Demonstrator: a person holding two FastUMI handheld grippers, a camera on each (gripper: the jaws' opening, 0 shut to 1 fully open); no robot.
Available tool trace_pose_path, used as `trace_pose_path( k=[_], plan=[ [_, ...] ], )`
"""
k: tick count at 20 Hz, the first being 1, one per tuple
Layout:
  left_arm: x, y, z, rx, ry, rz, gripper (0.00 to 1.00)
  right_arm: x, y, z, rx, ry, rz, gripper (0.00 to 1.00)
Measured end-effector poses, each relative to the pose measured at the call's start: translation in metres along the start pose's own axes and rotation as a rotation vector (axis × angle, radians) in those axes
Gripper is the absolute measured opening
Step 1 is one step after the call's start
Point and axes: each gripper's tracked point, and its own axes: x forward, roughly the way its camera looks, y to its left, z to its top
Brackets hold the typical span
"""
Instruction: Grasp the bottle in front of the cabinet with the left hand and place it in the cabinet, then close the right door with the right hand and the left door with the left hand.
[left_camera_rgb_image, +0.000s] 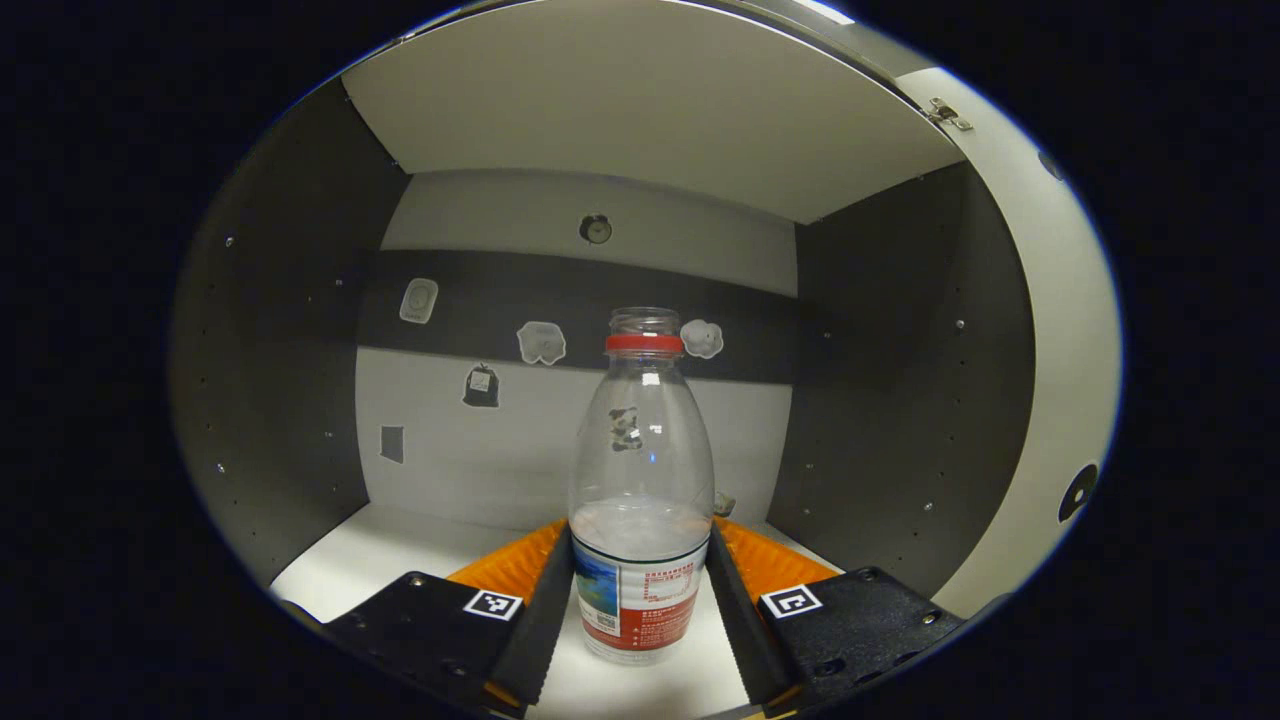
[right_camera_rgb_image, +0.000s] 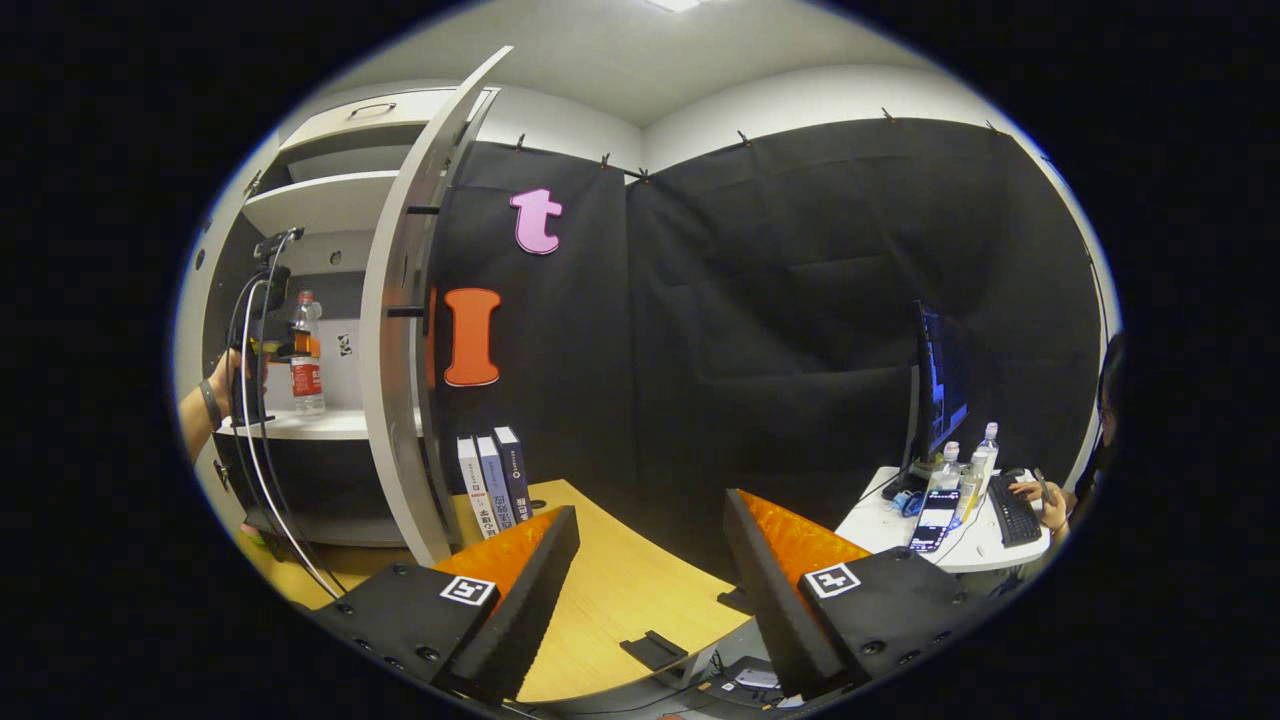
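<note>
Where the left gripper view looks into the cabinet (left_camera_rgb_image: 640, 110), the bottle (left_camera_rgb_image: 640, 500) is seen upright at the centre of the frame, standing on the shelf (left_camera_rgb_image: 400, 545) near its front edge. The left gripper (left_camera_rgb_image: 640, 600) is at the bottom centre with one finger on each side of the labelled lower body; both fingers appear to press on it, so the bottle is judged gripped and not yet let go. The right door (left_camera_rgb_image: 1050, 330) is seen open along the right edge.

In the right gripper view, the right gripper (right_camera_rgb_image: 650, 560) is at the bottom centre with its fingers spread wide and nothing between them, above a table (right_camera_rgb_image: 610, 600). At the left of the frame the bottle is seen on the shelf, beside a hand (right_camera_rgb_image: 205, 400) and cables. The right door stands open edge-on, just right of the bottle. Books (right_camera_rgb_image: 490, 480) stand below it.

Placing seems nearly done. Because the bottle is tall, light and close to the front edge, it could be tipped or dragged out if the fingers are pulled back before being fully spread. A door swung shut could then strike it.
</note>
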Motion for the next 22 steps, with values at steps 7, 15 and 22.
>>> trace_pose_path(
  k=[7, 15, 22],
  plan=[
    [-0.003, 0.001, -0.006, 0.013, -0.019, -0.005, 0.77, -0.005, -0.001, -0.007, -0.001, 0.017, -0.017, 0.96],
    [-0.028, 0.005, 0.039, -0.017, -0.163, 0.020, 0.94, -0.002, -0.006, -0.005, 0.007, 0.019, 0.018, 0.96],
    [-0.122, -0.018, 0.089, -0.091, -0.275, 0.020, 0.94, 0.016, 0.016, 0.012, 0.029, -0.004, 0.181, 0.96]
  ],
)
